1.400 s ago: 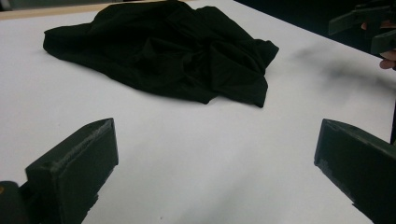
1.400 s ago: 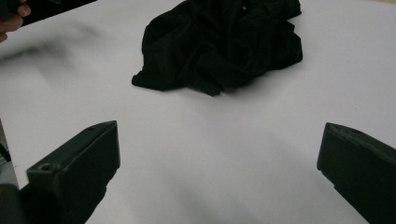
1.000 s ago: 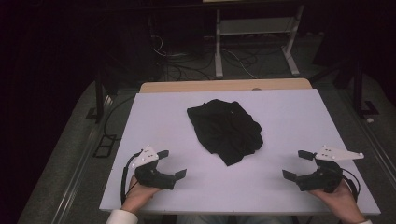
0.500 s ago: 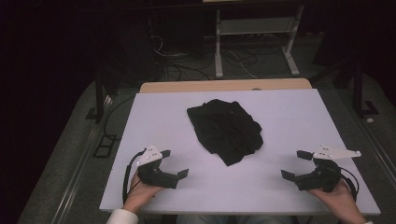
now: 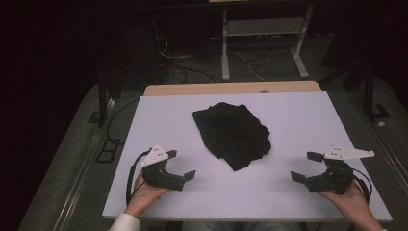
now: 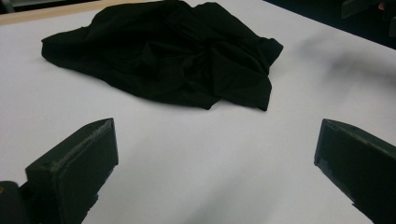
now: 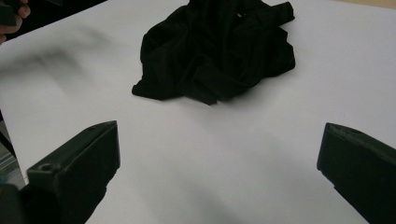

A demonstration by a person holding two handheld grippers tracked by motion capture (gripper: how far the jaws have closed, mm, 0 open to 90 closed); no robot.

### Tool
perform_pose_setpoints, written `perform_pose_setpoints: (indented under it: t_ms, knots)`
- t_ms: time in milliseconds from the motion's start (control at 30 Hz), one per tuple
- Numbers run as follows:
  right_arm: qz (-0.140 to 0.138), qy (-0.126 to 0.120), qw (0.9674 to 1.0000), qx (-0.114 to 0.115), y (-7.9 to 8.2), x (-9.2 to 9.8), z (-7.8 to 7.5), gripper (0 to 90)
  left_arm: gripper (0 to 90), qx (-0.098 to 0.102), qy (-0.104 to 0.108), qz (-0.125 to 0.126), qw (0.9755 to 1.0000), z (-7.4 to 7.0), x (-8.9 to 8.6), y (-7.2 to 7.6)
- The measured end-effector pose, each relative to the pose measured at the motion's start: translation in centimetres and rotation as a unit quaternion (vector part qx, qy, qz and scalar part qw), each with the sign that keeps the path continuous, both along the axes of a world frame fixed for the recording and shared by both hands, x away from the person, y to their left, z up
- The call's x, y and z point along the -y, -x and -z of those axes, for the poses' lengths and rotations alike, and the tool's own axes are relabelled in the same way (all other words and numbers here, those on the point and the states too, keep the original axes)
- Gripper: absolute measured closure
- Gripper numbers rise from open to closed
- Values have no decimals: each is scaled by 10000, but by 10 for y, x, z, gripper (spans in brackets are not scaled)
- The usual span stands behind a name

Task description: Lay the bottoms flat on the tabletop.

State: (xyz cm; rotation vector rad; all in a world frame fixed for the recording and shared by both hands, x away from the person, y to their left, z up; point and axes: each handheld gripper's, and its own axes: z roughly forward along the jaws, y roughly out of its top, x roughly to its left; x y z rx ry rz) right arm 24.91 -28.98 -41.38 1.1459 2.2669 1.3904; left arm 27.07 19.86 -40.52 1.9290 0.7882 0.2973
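- High view: a dark room lies behind the white desk [image 5: 288, 120], with a metal frame [image 5: 262, 36] and cables on the floor at 12 o'clock.
- A crumpled black cloth [image 5: 232, 134] lies at the middle of the desk, a little toward 12 o'clock.
- The left tool [image 5: 180, 164] sits at 7 o'clock in the person's hand, its jaws spread wide and empty, aimed toward the cloth and well apart from it.
- The right tool [image 5: 306, 166] sits at 5 o'clock, its jaws also wide apart and holding nothing, well apart from the cloth.
- Left gripper view: both black jaws rise at 7 and 4 o'clock with bare desk [image 6: 196, 163] between them; the cloth [image 6: 168, 51] lies ahead at 12 o'clock, untouched.
- Right gripper view: the jaws stand at 7 and 4 o'clock, wide open over the desk [image 7: 210, 158]; the cloth [image 7: 219, 51] lies ahead at 12 o'clock, clear of them.
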Motion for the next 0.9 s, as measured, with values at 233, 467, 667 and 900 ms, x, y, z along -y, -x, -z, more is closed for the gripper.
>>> perform_pose_setpoints:
  t_ms: [233,467,667,900]
  knots:
    - [-25,64,10000,10,-9,-2,-6,0,0,0,-90,40,10000,-3,4,-7]
    - [-110,109,9999,39,-21,-7,-15,0,0,8,-146,118,9998,-9,10,-17]
    - [-111,138,9998,72,-32,-11,-21,0,0,55,-180,176,9997,-17,17,-27]
    - [-69,109,9999,41,-45,-11,-24,0,0,92,-182,213,9996,-24,24,-38]
